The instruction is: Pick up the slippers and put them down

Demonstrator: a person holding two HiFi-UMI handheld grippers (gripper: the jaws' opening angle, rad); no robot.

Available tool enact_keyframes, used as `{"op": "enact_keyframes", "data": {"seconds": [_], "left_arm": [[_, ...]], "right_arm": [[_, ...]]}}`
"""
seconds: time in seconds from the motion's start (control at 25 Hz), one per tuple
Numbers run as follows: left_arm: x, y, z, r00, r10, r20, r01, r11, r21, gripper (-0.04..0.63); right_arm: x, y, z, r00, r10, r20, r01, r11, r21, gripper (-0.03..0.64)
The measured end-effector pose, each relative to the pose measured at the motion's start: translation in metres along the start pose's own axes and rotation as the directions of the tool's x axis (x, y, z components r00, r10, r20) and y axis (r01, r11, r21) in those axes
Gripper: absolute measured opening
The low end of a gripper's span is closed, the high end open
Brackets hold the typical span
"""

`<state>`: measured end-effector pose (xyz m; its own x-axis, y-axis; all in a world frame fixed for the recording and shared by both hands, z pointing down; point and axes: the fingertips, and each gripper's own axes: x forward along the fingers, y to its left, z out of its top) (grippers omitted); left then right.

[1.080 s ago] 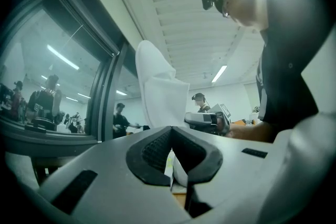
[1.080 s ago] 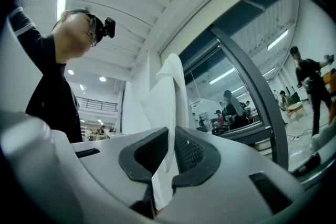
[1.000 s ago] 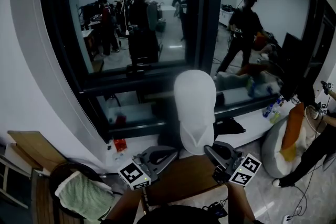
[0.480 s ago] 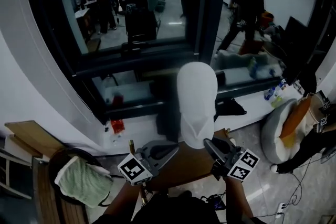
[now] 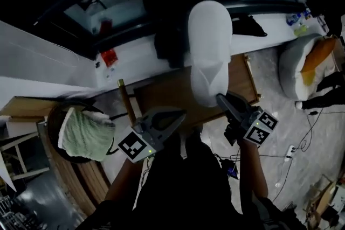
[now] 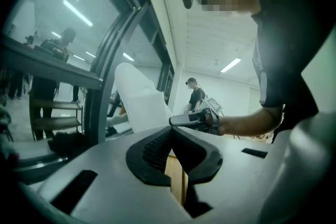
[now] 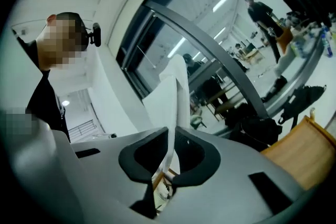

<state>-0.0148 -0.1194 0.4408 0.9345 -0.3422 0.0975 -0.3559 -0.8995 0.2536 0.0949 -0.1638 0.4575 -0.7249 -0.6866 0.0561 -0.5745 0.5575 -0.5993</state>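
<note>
A white slipper (image 5: 209, 51) hangs in the air over a brown wooden table (image 5: 167, 91), toe pointing away from me. My right gripper (image 5: 220, 97) is shut on its near edge; in the right gripper view the thin white slipper (image 7: 172, 93) runs up from between the closed pads of that gripper (image 7: 169, 138). My left gripper (image 5: 182, 113) sits to the slipper's left, apart from it, shut with nothing in it. In the left gripper view its pads meet at the tip (image 6: 171, 130), with the slipper (image 6: 140, 102) and the right gripper (image 6: 192, 119) beyond. A second slipper is not visible.
A white ledge (image 5: 135, 56) runs under the dark window frame behind the table. A round basket holding a green towel (image 5: 83, 132) stands at the left. A beanbag with an orange cushion (image 5: 304, 64) lies at the right. Cables trail across the floor (image 5: 294, 148).
Both grippers have sunk, the right one carrying the slipper down with it. The head view has tipped down, so the window has slid up and the floor now shows.
</note>
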Motion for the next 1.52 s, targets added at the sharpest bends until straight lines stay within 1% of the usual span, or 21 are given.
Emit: {"op": "enact_keyframes", "data": {"seconds": [0.12,0.2,0.28,0.4,0.48,0.56,0.72,0.84,0.96,1.08,1.16,1.32,1.52], "left_arm": [[0.01,0.004,-0.044,0.997,0.0,-0.075,-0.005,0.998,-0.068,0.011],[0.012,-0.003,-0.077,0.992,-0.016,-0.123,-0.001,0.991,-0.135,0.011],[0.015,-0.004,-0.104,0.989,-0.025,-0.146,-0.003,0.982,-0.189,0.011],[0.025,-0.002,-0.138,0.985,-0.039,-0.169,-0.001,0.973,-0.23,0.011],[0.032,-0.008,-0.157,0.979,-0.064,-0.194,0.013,0.967,-0.254,0.011],[0.04,-0.015,-0.172,0.974,-0.087,-0.209,0.03,0.964,-0.263,0.011],[0.05,-0.024,-0.194,0.975,-0.091,-0.205,0.026,0.953,-0.3,0.011],[0.053,-0.026,-0.208,0.976,-0.091,-0.2,0.022,0.947,-0.32,0.011],[0.057,-0.028,-0.219,0.974,-0.103,-0.201,0.031,0.942,-0.333,0.011],[0.059,-0.037,-0.231,0.961,-0.148,-0.233,0.065,0.941,-0.333,0.011],[0.06,-0.039,-0.236,0.957,-0.161,-0.242,0.076,0.942,-0.326,0.011],[0.063,-0.038,-0.238,0.961,-0.156,-0.227,0.072,0.937,-0.341,0.011],[0.066,-0.039,-0.239,0.96,-0.165,-0.228,0.081,0.938,-0.337,0.011]], "right_arm": [[-0.009,-0.034,-0.043,0.997,-0.037,-0.065,0.042,0.996,0.076,0.048],[-0.02,-0.051,-0.083,0.988,-0.075,-0.134,0.095,0.985,0.144,0.048],[-0.025,-0.067,-0.119,0.976,-0.096,-0.194,0.135,0.971,0.197,0.048],[-0.028,-0.087,-0.161,0.961,-0.1,-0.259,0.17,0.95,0.262,0.048],[-0.035,-0.096,-0.188,0.947,-0.097,-0.306,0.198,0.928,0.317,0.048],[-0.042,-0.105,-0.211,0.936,-0.096,-0.34,0.224,0.905,0.362,0.048],[-0.057,-0.116,-0.241,0.913,-0.109,-0.392,0.275,0.876,0.397,0.049],[-0.063,-0.122,-0.254,0.899,-0.122,-0.42,0.302,0.867,0.395,0.049],[-0.062,-0.13,-0.263,0.89,-0.122,-0.44,0.309,0.87,0.384,0.049],[-0.061,-0.135,-0.27,0.877,-0.127,-0.464,0.319,0.876,0.361,0.049],[-0.06,-0.14,-0.274,0.864,-0.144,-0.483,0.33,0.886,0.326,0.049],[-0.061,-0.142,-0.28,0.84,-0.181,-0.511,0.354,0.898,0.263,0.049],[-0.064,-0.15,-0.285,0.785,-0.272,-0.557,0.391,0.914,0.106,0.057]]}}
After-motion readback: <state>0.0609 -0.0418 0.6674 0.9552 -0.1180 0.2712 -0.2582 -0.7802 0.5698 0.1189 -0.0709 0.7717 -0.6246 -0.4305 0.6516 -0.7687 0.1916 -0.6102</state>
